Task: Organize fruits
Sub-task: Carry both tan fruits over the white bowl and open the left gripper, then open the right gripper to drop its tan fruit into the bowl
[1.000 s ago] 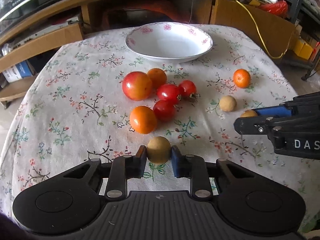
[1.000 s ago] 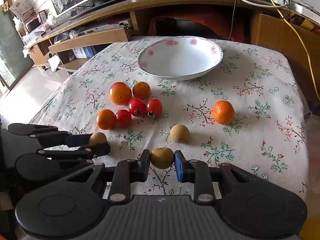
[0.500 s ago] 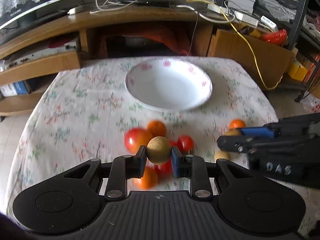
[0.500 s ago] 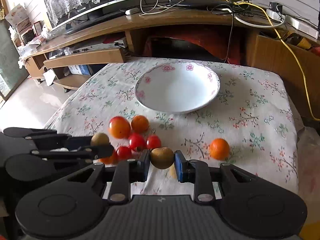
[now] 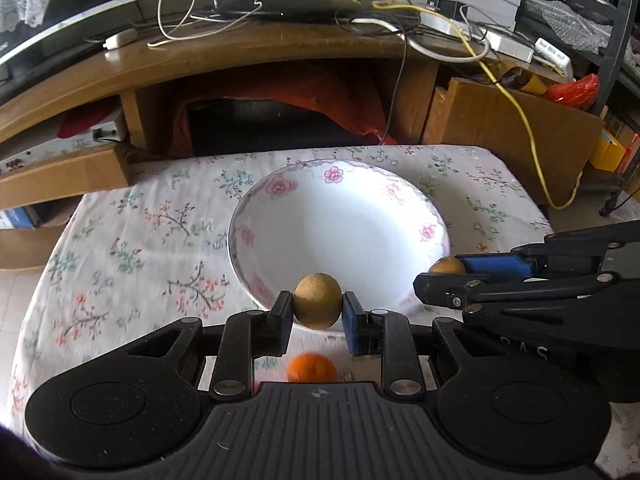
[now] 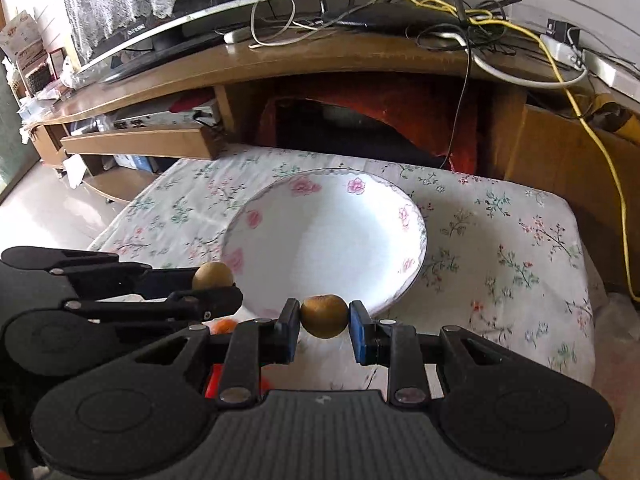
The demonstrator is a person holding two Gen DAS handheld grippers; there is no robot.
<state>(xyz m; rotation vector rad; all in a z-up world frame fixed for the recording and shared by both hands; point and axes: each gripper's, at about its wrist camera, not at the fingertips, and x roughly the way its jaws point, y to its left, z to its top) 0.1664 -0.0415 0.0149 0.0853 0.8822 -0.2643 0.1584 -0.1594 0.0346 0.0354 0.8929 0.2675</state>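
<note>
I have a small brown fruit pinched in my left gripper and another fruit in my right gripper, both at the near rim of the white bowl. I'd carry them past the rim, lower close to the bottom, then let go gently so they don't roll out.

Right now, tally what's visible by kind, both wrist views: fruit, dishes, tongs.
Tan round fruit: 2, one in the left tongs (fruit), one in the right tongs (fruit)
Orange fruit: 1, on the tablecloth
Red fruit: partly hidden, cannot count
Bowl: 1, empty
Tongs: 2
Total: 6
</note>
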